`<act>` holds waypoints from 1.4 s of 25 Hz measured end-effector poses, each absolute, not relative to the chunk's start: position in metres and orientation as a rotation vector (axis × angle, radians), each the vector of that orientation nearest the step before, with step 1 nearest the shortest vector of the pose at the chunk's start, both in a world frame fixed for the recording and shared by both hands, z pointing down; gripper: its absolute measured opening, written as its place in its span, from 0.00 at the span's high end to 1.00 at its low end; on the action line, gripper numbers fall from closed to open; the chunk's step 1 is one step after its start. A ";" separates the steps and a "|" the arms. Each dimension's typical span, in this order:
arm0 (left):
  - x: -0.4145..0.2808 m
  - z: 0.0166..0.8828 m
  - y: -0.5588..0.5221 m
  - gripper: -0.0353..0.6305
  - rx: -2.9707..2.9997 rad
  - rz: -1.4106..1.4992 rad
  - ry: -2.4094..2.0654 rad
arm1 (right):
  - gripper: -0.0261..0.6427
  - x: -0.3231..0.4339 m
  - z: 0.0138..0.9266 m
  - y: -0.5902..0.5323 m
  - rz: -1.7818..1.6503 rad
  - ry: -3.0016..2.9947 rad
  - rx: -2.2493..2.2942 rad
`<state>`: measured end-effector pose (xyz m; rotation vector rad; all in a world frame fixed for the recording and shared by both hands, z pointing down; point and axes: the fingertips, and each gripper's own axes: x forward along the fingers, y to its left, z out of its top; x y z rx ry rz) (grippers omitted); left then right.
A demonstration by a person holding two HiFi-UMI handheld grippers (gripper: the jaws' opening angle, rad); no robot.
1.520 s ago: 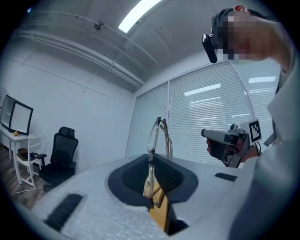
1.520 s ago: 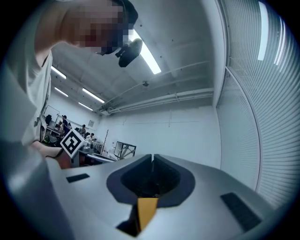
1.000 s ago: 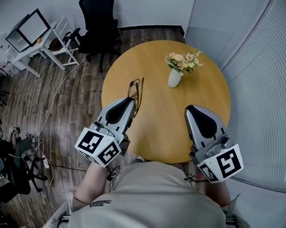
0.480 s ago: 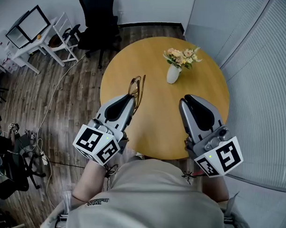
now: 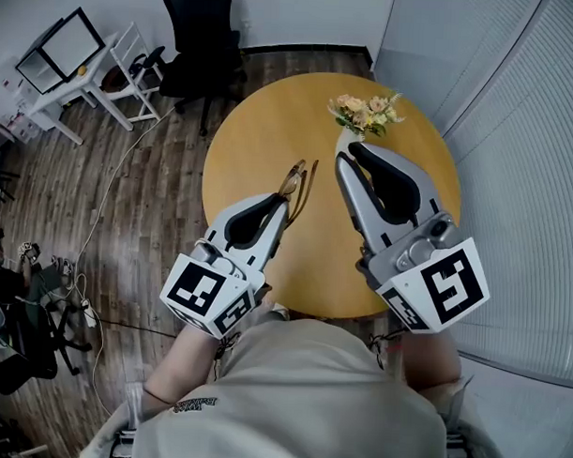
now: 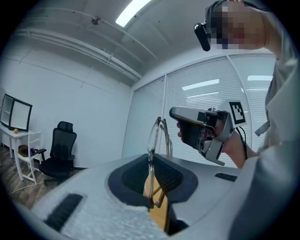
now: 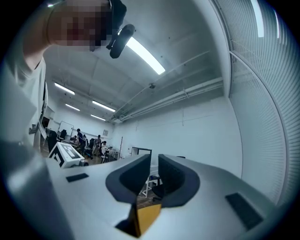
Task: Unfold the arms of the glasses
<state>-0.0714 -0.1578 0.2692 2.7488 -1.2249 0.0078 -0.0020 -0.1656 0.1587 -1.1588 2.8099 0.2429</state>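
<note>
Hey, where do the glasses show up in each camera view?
Head view: glasses at centre, pinched by the left gripper.
Left gripper view: centre, standing up between the jaws.
Right gripper view: not in it.
Shared landmark: the yellow table, seen below the jaws in both gripper views.

Flowers (image 5: 364, 113) in a vase stand on a round wooden table (image 5: 261, 138), a black office chair (image 5: 195, 37) beyond it.

Vase (image 5: 343, 139) mostly hidden behind right gripper (image 5: 349, 152) fingertips, only flowers (image 5: 366, 113) clear. Glasses (image 5: 297, 181) lower end buried between left gripper (image 5: 280, 202) fingers; arm hinges too small to tell.
</note>
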 end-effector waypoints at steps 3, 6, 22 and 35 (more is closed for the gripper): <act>-0.066 0.267 -0.152 0.88 2.762 0.012 -1.207 | 0.90 -0.011 0.165 -0.168 0.227 2.848 -1.143; -0.063 0.264 -0.149 0.88 2.774 0.002 -1.192 | 0.90 -0.020 0.174 -0.171 0.208 2.884 -1.130; -0.079 0.257 -0.172 0.88 2.724 -0.058 -1.317 | 0.90 0.011 0.198 -0.170 0.167 2.889 -1.193; -0.094 0.248 -0.190 0.88 2.660 -0.172 -1.380 | 0.90 0.029 0.254 -0.152 0.010 2.975 -1.249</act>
